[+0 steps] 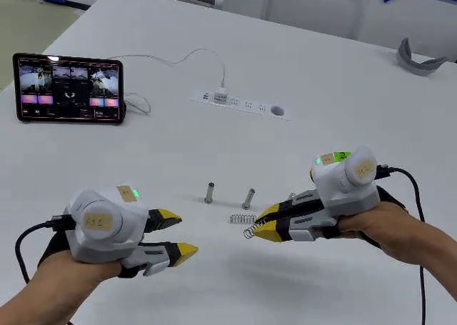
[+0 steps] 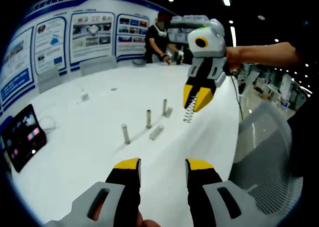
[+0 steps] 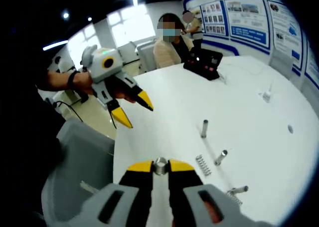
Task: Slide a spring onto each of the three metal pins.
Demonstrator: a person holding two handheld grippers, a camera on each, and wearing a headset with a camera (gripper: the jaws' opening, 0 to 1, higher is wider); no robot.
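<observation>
Right gripper [image 1: 263, 223] jaws pinch a spring [image 1: 250, 231] at their tips; left gripper [image 1: 184, 233] jaws stand wide, empty. Risk: this slight tip hold lets it pop free short of the pin [image 1: 248, 198] ahead.

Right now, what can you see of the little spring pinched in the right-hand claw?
It is a small silvery coil spring of thin bare wire, metal by its look, with open, evenly spaced turns. The yellow-tipped right claw pinches one end; the rest sticks out past the tips, slanting down toward the white table. The right gripper view shows it end-on, a small ring between the shut tips. Whether its free end touches the table I cannot tell.
</observation>
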